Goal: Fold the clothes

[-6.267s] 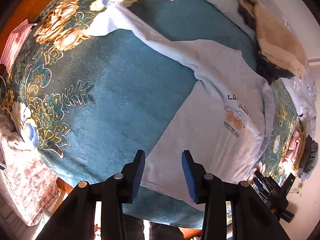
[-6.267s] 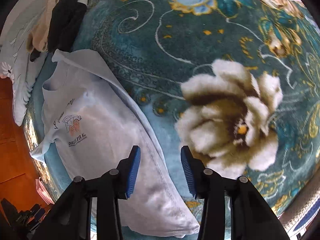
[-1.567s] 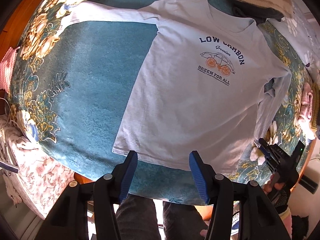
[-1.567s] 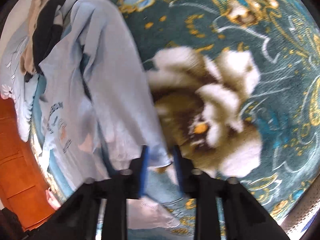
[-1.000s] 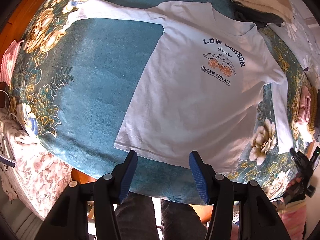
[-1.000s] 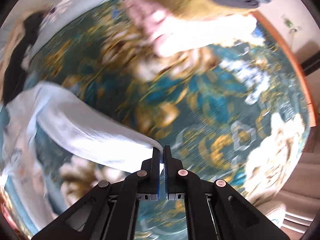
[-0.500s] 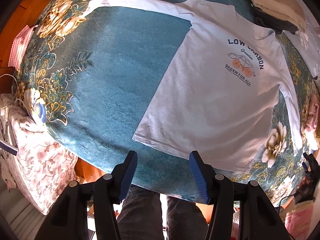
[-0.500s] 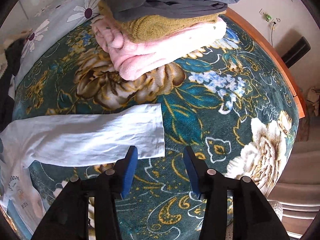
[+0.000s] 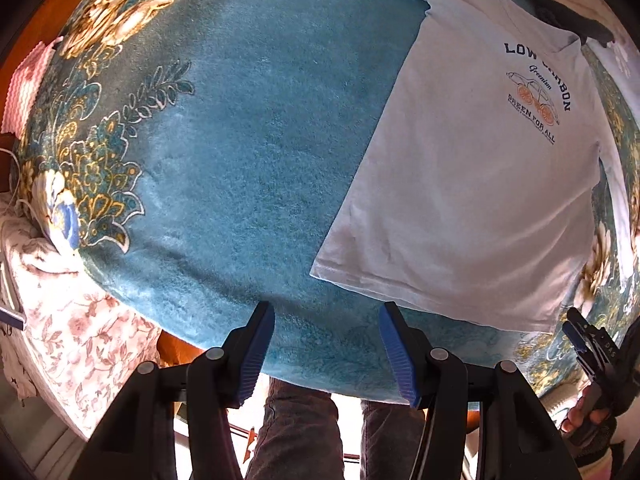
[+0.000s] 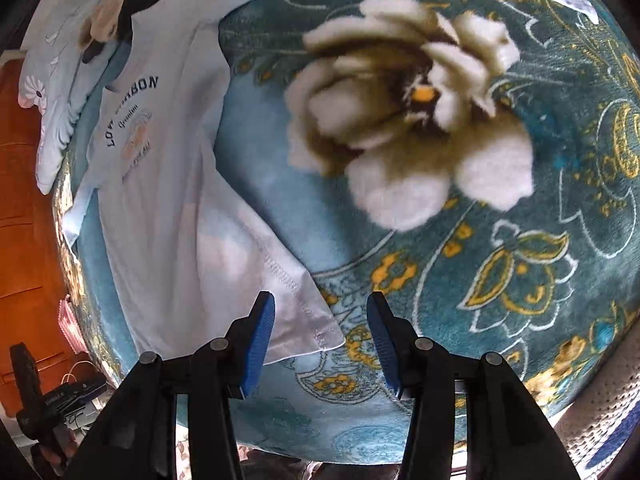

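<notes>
Teal plush blanket with gold-and-cream flowers covers the bed; at its left edge a pink floral sheet hangs below it, and a pink knitted cloth lies at the far left; the plain teal middle is bare; further right the white T-shirt lies flat and face up, its "LOW CARBON" print readable, one long sleeve stretched leftward along the top, its hem toward the near edge; a dark garment lies just beyond its collar. The left gripper hovers over the blanket's near edge, blue pads spread wide, grasping nothing, just left of the hem's corner; dark trouser legs show beneath it. In the right wrist view the right gripper is likewise spread and empty, its left pad over the shirt's other hem corner; a large cream flower in the blanket pattern lies beyond.
</notes>
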A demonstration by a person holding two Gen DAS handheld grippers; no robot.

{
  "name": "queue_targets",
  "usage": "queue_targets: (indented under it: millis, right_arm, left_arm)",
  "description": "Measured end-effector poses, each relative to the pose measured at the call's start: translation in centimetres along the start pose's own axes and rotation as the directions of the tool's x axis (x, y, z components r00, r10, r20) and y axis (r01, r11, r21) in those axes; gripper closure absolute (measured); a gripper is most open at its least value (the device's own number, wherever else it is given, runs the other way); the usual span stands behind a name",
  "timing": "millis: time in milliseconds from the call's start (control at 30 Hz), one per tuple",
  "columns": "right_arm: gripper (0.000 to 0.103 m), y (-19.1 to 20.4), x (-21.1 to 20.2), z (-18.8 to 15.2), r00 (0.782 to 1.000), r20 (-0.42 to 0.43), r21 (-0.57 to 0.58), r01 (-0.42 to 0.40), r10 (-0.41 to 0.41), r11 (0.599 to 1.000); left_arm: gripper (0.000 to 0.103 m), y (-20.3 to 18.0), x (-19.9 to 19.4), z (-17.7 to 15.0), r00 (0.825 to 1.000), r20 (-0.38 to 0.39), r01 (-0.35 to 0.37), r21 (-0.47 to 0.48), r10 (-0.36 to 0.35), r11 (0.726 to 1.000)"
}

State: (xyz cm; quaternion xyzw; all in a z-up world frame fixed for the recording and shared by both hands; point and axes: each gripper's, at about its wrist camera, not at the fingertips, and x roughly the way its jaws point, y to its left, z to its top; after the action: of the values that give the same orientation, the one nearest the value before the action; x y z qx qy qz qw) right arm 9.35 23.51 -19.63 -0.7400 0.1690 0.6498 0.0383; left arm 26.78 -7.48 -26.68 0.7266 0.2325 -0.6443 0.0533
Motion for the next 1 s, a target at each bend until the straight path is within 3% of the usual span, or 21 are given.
queue_targets:
  millis: [167,400,500,567,633,767,1000]
  right_arm:
    - [0.054,0.5,1.6,-0.8,1.000,-0.015,0.059,0.011,-0.010,0.998]
    - [0.054,2.2,2.0,-0.6,1.000,0.015,0.053,0.025,-0.026,0.998]
    - [0.068,2.8,2.6,-0.8,0.998,-0.003,0.050,0.060,-0.060,0.997]
    - [0.083,3.1,2.7,-1.0,0.997,-0.004,0.054,0.081,-0.081,0.995]
    - [0.091,3.3,2.6,-1.1,0.996,0.000,0.064,0.094,-0.094,0.994]
    - [0.095,4.1,2.5,-1.6,0.995,0.003,0.092,0.100,-0.101,0.991]
    - [0.095,4.9,1.2,-4.4,0.994,0.008,0.143,0.106,-0.109,0.984]
  left_arm:
    - [0.045,0.8,2.9,1.2,1.000,-0.005,0.028,0.006,-0.028,1.000]
    - [0.045,1.6,6.0,3.0,0.990,-0.025,0.140,-0.055,-0.142,0.989]
    - [0.045,1.3,6.9,3.2,0.987,-0.032,0.156,-0.052,-0.158,0.986]
    - [0.048,1.0,7.4,3.1,0.989,-0.038,0.141,-0.039,-0.142,0.989]
    - [0.064,0.6,7.7,3.1,0.994,-0.037,0.105,-0.021,-0.106,0.994]
    - [0.099,0.2,7.3,3.1,0.996,-0.011,0.087,0.006,-0.087,0.996]
    - [0.100,0.1,4.9,1.6,0.997,0.005,0.074,0.087,-0.074,0.993]
